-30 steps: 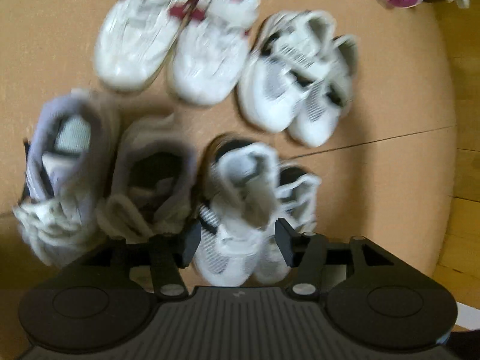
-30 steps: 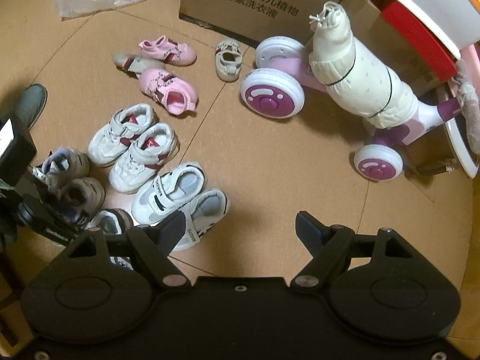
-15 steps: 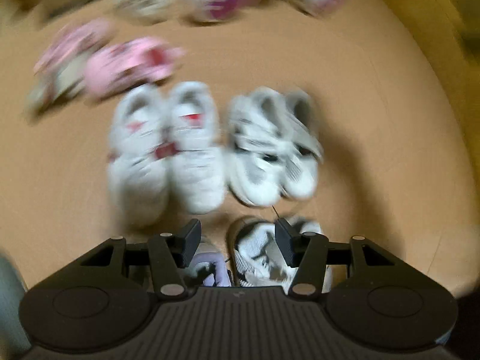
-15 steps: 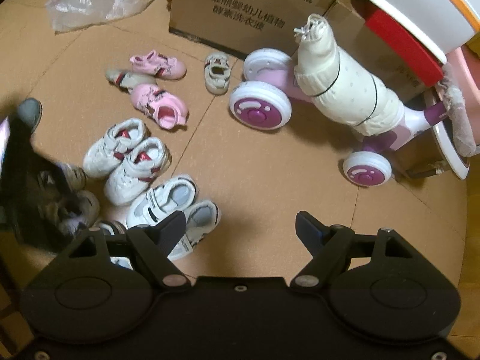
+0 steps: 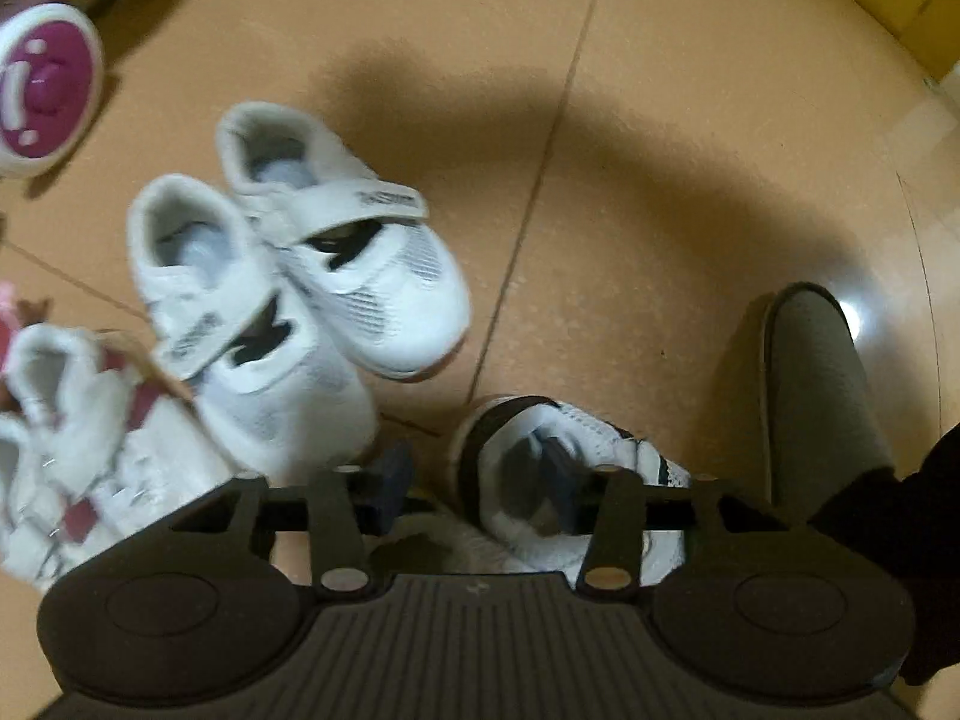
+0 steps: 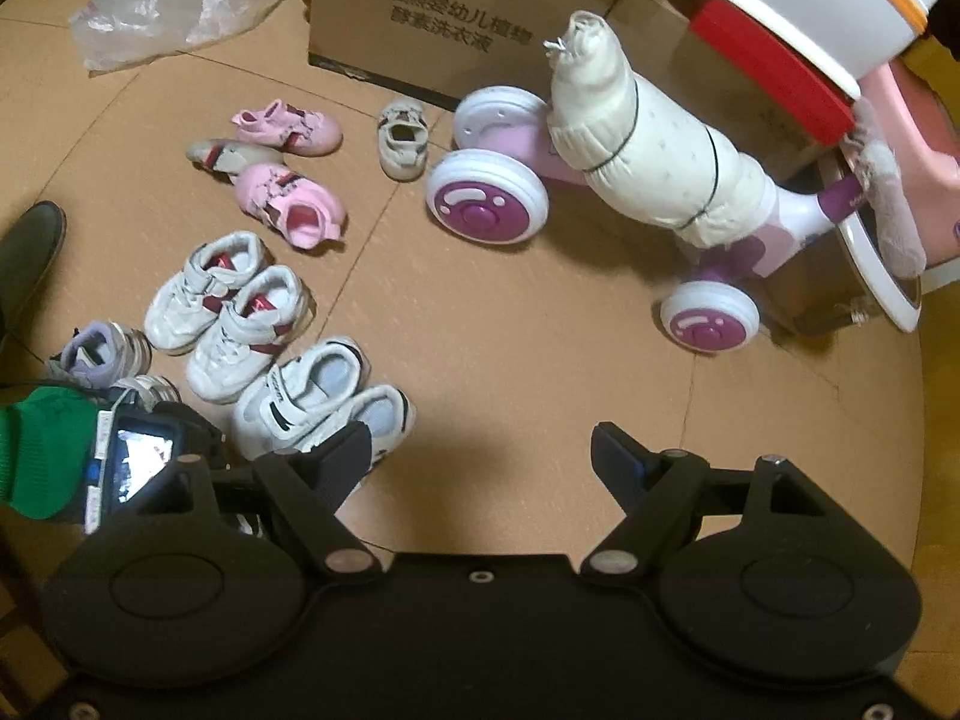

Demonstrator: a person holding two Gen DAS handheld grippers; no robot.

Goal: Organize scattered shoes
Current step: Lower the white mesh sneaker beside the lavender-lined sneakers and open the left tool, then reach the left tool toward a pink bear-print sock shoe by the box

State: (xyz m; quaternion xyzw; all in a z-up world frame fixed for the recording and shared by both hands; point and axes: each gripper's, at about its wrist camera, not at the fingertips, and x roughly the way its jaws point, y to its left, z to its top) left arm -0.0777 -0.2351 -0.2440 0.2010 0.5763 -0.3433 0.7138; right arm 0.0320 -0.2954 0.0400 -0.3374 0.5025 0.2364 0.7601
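Tan cork-like floor (image 5: 690,192), seamed in panels, carries everything.

Left wrist view. Left tongs (image 5: 480,483): fingers parted, gripping nothing, low over a white mesh sneaker with dark collar (image 5: 540,468); one finger looks to sit in or over its opening, the other outside the heel. Contact cannot be told through the blur. White strap sneakers with black marks (image 5: 312,294), a pair side by side, lie just beyond. White-and-red sneakers (image 5: 90,420) at left edge. Dark adult shoe (image 5: 816,384), worn by the person, at right.

Right wrist view. Right tongs (image 6: 480,450): spread wide, empty, above bare floor. Paired rows at left: white-and-red sneakers, white strap sneakers, grey-lilac sneakers (image 6: 102,354). Unaligned beyond: two pink sandals (image 6: 294,204), a striped shoe (image 6: 222,153), a small beige shoe (image 6: 402,141). Ride-on toy (image 6: 600,180) and cardboard box (image 6: 462,18) behind.

Step judged: left tongs addressing the mesh sneaker, to grip it or having just set it down. A grip would call for closing on the collar wall.
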